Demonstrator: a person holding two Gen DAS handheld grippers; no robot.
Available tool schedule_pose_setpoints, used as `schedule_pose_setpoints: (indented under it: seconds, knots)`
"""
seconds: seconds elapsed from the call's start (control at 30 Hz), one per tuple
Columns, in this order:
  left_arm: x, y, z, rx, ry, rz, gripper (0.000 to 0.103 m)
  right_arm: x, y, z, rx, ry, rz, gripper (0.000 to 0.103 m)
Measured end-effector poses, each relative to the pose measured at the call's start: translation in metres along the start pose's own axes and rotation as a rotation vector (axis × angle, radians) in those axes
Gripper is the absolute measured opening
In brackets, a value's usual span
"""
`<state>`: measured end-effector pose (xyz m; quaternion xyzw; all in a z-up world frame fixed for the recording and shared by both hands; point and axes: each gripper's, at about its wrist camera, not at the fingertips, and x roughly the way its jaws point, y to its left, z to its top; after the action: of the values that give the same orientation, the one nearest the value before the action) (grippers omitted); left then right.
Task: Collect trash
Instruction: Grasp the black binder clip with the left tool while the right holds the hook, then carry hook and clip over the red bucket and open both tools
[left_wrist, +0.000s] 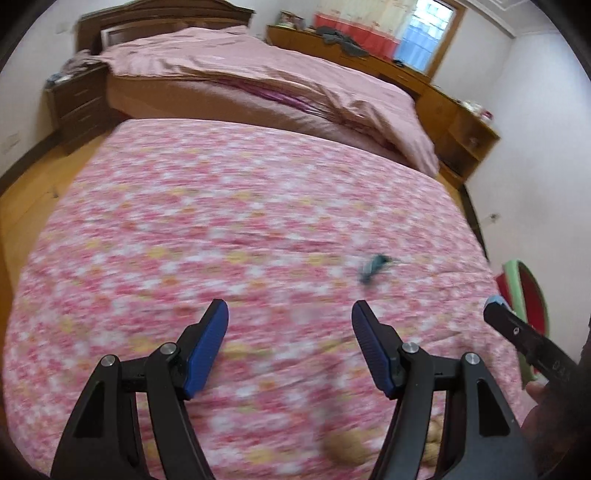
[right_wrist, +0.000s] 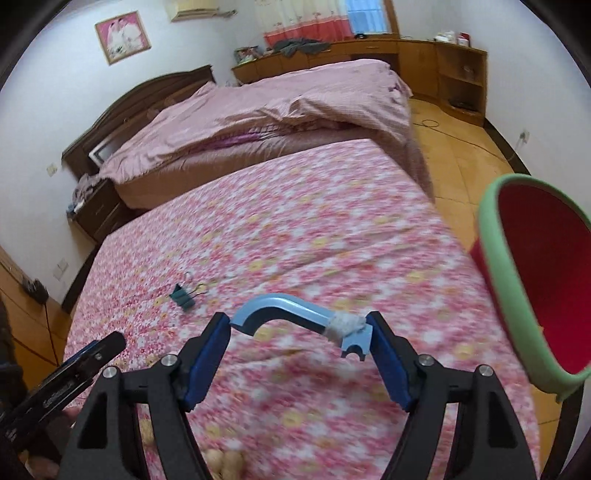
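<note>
A bedroom it was, and a bed (left_wrist: 258, 229) under a pink floral quilt filled both views, motion-blurred. Beyond it, toward twelve o'clock, lay a second bed with a rumpled mauve duvet (right_wrist: 280, 107) and a dark wooden headboard (right_wrist: 140, 99), with a run of honey-coloured cabinets (right_wrist: 424, 55) under a curtained window (right_wrist: 365, 16). A framed picture (right_wrist: 123, 37) hung on the white wall at eleven o'clock in the right wrist view.

The left gripper (left_wrist: 290, 325) pointed steeply down over the quilt, its blue fingers (left_wrist: 207, 350) spread wide with nothing between them, only fabric below. A small teal binder clip (left_wrist: 373, 269) lay on the quilt at about one o'clock from those fingers, near but apart.

The right gripper (right_wrist: 299, 332) was tilted down likewise, and its fingers were clamped across a bent light-blue plastic piece (right_wrist: 284, 306) with a patch of white tape near one end; each end of the piece sat against a pad. It hung clear of the quilt. From here the binder clip lay at ten o'clock on the bedding.

At three o'clock of the right gripper stood a red bin with a green rim (right_wrist: 495, 266), its mouth tipped toward the camera, just off the bed's edge. Wooden floor (right_wrist: 461, 155) showed beyond it. A few pale peanuts (right_wrist: 225, 461), blurred, sat low on the quilt at six o'clock.
</note>
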<state>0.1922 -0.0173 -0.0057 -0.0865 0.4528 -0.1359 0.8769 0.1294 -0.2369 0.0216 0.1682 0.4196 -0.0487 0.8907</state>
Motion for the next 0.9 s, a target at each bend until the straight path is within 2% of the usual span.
schedule_pose_setpoints:
  seconds: [0.2, 0.4, 0.53, 0.6, 0.7, 0.9]
  knots:
    - [0.018, -0.033, 0.012, 0.068, 0.02, -0.03, 0.069, -0.012, -0.029, -0.005, 0.054, -0.01, -0.004, 0.077]
    - [0.041, -0.056, 0.024, 0.142, 0.035, 0.013, 0.066, -0.014, -0.043, -0.005, 0.062, -0.021, -0.013, 0.077]
    - [0.059, -0.07, 0.028, 0.217, 0.055, 0.023, 0.048, -0.012, -0.047, -0.005, 0.057, -0.035, -0.034, 0.077]
    - [0.068, -0.074, 0.03, 0.229, 0.067, 0.028, 0.037, -0.007, -0.046, -0.007, 0.04, -0.025, -0.061, 0.077]
    - [0.069, -0.075, 0.03, 0.233, 0.054, 0.019, 0.019, -0.001, -0.047, -0.009, 0.046, -0.007, -0.05, 0.077]
    - [0.058, -0.065, 0.026, 0.193, 0.04, -0.023, 0.018, -0.006, -0.045, -0.014, 0.039, -0.008, -0.045, 0.077]
